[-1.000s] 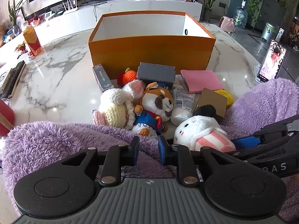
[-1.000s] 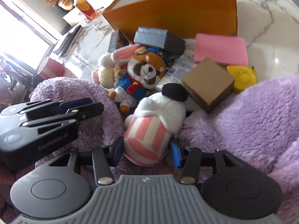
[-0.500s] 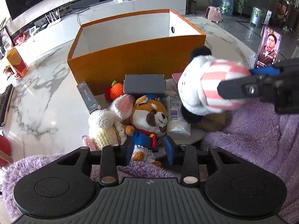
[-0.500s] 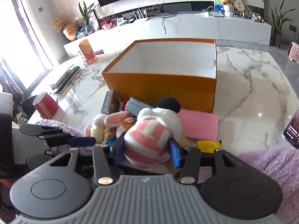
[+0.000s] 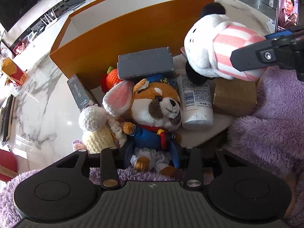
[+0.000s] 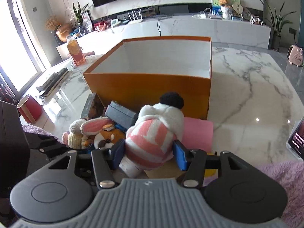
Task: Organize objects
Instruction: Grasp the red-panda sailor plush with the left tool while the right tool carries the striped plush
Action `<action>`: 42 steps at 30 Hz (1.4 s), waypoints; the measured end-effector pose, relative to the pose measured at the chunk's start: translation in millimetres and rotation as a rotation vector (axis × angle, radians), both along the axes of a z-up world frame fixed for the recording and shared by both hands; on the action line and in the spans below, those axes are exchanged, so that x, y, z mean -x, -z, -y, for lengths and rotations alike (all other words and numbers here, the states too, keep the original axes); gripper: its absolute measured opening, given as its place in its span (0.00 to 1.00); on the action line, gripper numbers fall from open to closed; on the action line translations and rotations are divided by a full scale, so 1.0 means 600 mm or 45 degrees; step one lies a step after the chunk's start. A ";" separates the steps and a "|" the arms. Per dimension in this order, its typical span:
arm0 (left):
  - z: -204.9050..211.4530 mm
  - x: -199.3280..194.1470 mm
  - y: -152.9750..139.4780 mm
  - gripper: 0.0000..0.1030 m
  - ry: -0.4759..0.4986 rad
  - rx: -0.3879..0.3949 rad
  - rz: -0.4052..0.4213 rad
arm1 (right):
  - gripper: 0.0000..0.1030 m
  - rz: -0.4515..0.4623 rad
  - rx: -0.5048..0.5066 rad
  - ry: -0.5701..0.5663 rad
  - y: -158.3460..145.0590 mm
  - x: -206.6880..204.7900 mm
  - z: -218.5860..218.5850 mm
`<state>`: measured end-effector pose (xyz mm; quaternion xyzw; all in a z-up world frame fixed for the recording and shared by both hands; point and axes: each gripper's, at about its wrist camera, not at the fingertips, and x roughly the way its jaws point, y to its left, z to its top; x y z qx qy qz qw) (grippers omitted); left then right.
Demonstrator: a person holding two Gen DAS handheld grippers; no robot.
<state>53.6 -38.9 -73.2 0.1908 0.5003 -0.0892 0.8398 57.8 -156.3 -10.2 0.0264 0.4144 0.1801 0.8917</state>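
Pink-striped plush toy (image 6: 152, 144) is clenched by the right claw (image 6: 149, 152) short of the orange box (image 6: 150, 87) — soft fabric could slip; the left claw (image 5: 152, 152) is spread around the fox plush (image 5: 155, 117).

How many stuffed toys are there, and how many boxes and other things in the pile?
Plush toys: 3 – striped plush, fox, bunny
Crochet fruit: 1
Boxes: 4 – orange box, grey box, dark box, brown box
Tube: 1
Pink pad: 1
Total: 10
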 end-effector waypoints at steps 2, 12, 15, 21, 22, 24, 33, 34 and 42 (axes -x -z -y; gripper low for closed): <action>0.004 -0.003 0.007 0.49 0.010 -0.023 0.000 | 0.56 -0.080 -0.015 0.026 0.010 -0.002 0.008; 0.014 -0.011 0.029 0.56 0.041 -0.081 -0.018 | 0.76 -0.130 0.052 0.038 0.011 -0.019 0.033; 0.008 -0.016 0.028 0.56 0.024 -0.052 -0.038 | 0.79 -0.131 0.129 0.030 0.003 -0.031 0.044; 0.005 -0.005 0.028 0.45 0.022 -0.066 -0.012 | 0.83 -0.075 0.271 -0.004 0.002 -0.048 0.051; 0.002 -0.004 0.026 0.44 0.014 -0.053 -0.014 | 0.83 -0.070 0.297 0.002 0.003 -0.051 0.050; -0.005 -0.004 0.023 0.43 0.001 -0.027 -0.021 | 0.83 -0.051 0.343 0.016 0.005 -0.059 0.050; -0.022 0.008 -0.015 0.41 -0.088 0.125 -0.016 | 0.82 -0.076 0.441 -0.079 0.032 -0.091 0.022; -0.025 0.010 -0.024 0.41 -0.103 0.149 -0.009 | 0.82 -0.075 0.449 -0.099 0.038 -0.090 0.014; -0.050 0.027 -0.095 0.40 -0.155 0.323 0.076 | 0.65 -0.007 0.572 -0.108 0.057 -0.089 -0.008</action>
